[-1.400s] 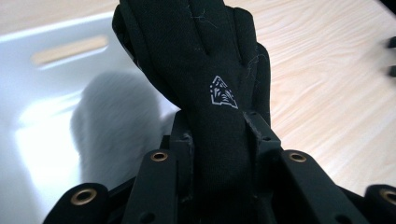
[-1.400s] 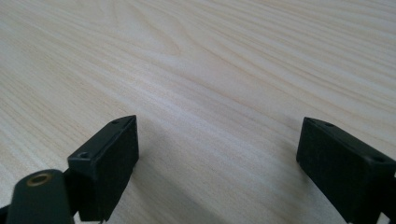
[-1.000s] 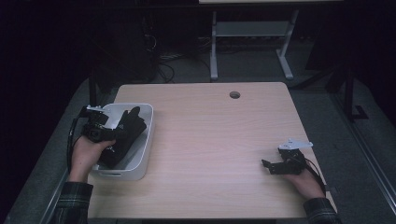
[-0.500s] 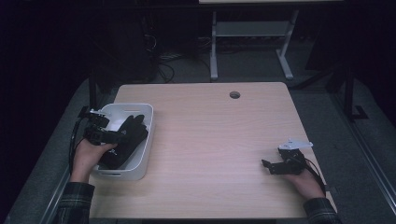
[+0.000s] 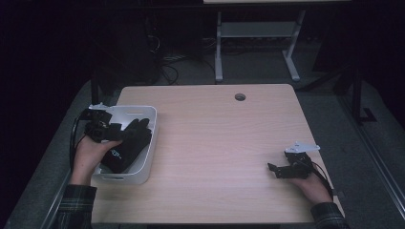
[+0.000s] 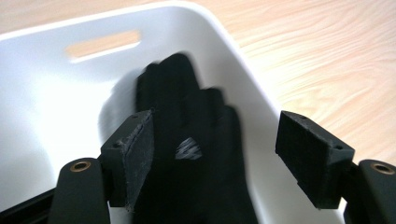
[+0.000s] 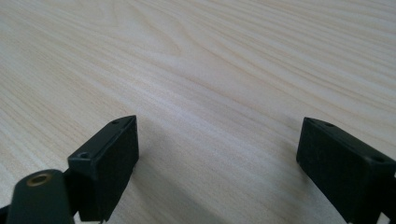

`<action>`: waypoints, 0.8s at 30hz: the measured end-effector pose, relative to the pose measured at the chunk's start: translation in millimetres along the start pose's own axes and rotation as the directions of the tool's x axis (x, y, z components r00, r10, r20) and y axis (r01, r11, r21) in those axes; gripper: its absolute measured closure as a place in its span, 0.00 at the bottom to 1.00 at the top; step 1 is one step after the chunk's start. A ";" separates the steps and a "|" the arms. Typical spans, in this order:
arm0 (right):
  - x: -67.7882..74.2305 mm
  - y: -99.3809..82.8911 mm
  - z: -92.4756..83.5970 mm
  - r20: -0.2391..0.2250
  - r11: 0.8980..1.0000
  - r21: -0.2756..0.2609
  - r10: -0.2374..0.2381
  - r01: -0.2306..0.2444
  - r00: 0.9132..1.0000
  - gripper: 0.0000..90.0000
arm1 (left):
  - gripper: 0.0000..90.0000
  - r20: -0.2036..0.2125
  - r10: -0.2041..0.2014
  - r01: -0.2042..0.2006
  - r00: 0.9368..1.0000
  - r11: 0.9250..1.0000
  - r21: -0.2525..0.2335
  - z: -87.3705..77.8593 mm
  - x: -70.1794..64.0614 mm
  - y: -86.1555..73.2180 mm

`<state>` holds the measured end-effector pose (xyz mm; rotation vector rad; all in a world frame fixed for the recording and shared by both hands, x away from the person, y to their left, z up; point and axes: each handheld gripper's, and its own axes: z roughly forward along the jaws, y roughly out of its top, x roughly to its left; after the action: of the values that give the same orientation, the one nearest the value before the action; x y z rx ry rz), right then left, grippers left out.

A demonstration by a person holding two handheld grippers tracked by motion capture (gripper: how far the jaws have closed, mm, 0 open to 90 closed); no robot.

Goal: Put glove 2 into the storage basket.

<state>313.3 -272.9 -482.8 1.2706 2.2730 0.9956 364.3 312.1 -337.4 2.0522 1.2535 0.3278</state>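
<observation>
A black glove (image 5: 126,145) lies in the white bin (image 5: 143,110) at the table's left edge, its fingers draped toward the bin's right wall. My left gripper (image 5: 117,132) hovers over the bin's left side. In the left gripper view its jaws have just been opening and stand wide, and the glove (image 6: 196,140) lies between them and below in the bin (image 6: 56,116), with the right pad well off it. My left gripper (image 6: 215,158) is open. My right gripper (image 5: 273,170) rests low at the table's right front, open (image 7: 217,163) over bare wood.
The light wooden table (image 5: 215,129) has a round cable hole (image 5: 240,97) near its far edge. Behind it, table legs (image 5: 218,47) and cables stand on a dark floor. Bare wood (image 7: 210,56) lies ahead of the right gripper.
My left gripper's jaws have opened and let go of the glove, which now lies in the bin, and the hand has lifted slightly. The right hand has not moved.
</observation>
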 end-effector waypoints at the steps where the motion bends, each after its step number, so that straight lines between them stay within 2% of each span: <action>1: 0.0 0.0 0.0 0.000 1.000 0.000 0.000 0.000 1.000 0.14 | 0.30 0.012 0.009 -0.009 1.000 1.000 -0.006 1.3 -4.3 2.2; 5: -0.1 -0.1 0.0 0.000 1.000 0.001 -0.002 0.002 1.000 0.14 | 0.30 0.055 0.051 -0.050 0.997 0.999 -0.018 9.3 -22.1 9.4; 11: -0.1 0.0 0.0 0.000 1.000 0.001 -0.004 0.004 1.000 0.14 | 0.30 0.120 0.085 -0.080 0.989 0.996 -0.045 22.9 -48.6 15.8; 24: -0.1 0.0 -0.1 -0.001 1.000 0.001 -0.006 0.006 1.000 0.14 | 0.29 0.195 0.161 -0.147 0.967 0.985 -0.087 51.3 -94.3 15.8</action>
<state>313.4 -273.0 -482.8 1.2627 2.2769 0.9938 355.6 204.8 -350.9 2.0683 0.9502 0.2254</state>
